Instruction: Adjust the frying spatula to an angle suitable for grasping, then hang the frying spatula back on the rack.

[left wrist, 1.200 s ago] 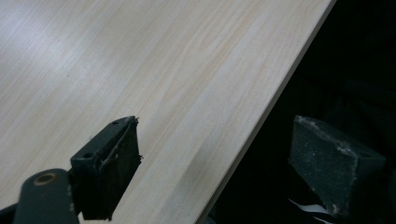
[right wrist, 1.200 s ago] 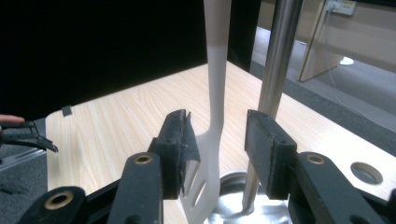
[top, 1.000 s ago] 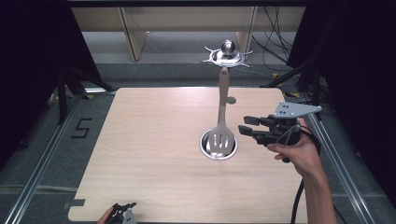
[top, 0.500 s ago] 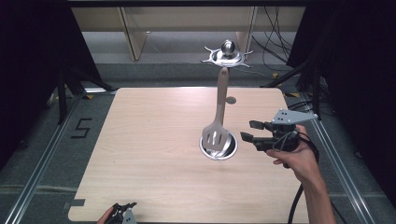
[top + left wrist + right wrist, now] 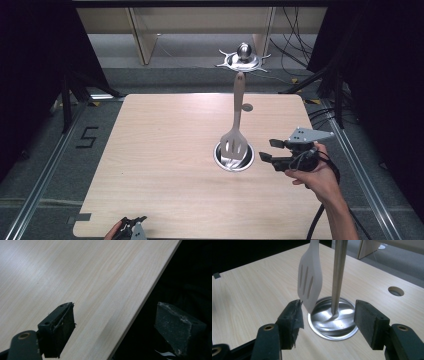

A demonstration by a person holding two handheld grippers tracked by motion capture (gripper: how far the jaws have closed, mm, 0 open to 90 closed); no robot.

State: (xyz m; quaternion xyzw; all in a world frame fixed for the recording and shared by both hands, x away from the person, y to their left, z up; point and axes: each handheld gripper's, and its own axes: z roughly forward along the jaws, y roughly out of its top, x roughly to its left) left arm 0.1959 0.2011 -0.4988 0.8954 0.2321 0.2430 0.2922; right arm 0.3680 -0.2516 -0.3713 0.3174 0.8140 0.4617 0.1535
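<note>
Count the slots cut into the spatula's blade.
3. They run lengthwise, side by side, down the blade of the spatula, which hangs from the stand's pole over the round metal base. None seems hidden.

Black right claw (image 5: 266, 150) with grey three-cornered plate and trailing black cable

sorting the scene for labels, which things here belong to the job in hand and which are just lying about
In the job:
- slotted spatula, hanging from the stand
- utensil stand with its round metal base
- right gripper, jaws open beside the base, nothing between them

Lying about:
- left gripper, open at the table's near edge
- table
- cables on the floor
</note>
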